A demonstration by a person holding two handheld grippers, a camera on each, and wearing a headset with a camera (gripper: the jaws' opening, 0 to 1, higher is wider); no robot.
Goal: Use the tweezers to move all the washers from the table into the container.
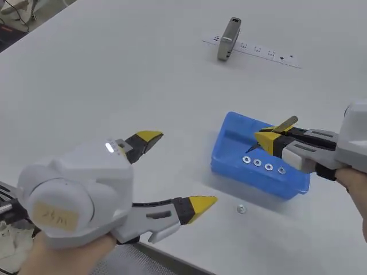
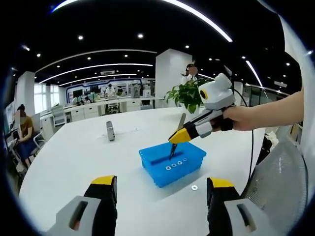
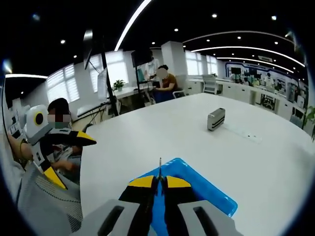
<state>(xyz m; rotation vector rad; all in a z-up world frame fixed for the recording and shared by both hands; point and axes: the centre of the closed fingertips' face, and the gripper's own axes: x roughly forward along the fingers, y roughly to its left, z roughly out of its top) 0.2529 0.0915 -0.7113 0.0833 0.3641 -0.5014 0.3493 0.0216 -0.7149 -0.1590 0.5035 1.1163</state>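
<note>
My right tongs (image 1: pixel 265 139) are closed tight on the tweezers (image 1: pixel 288 122) and hang just above the blue container (image 1: pixel 232 137). The tweezer tip points down into the container, close to the four washers (image 1: pixel 263 164) lying in a row on its floor. A loose washer (image 1: pixel 241 209) lies on the tabletop (image 1: pixel 114 86) just beside the container's near wall. My left tongs (image 1: pixel 178 170) are spread wide and empty, left of the container and apart from it. A grey device (image 1: pixel 227 38) stands well beyond the container.
</note>
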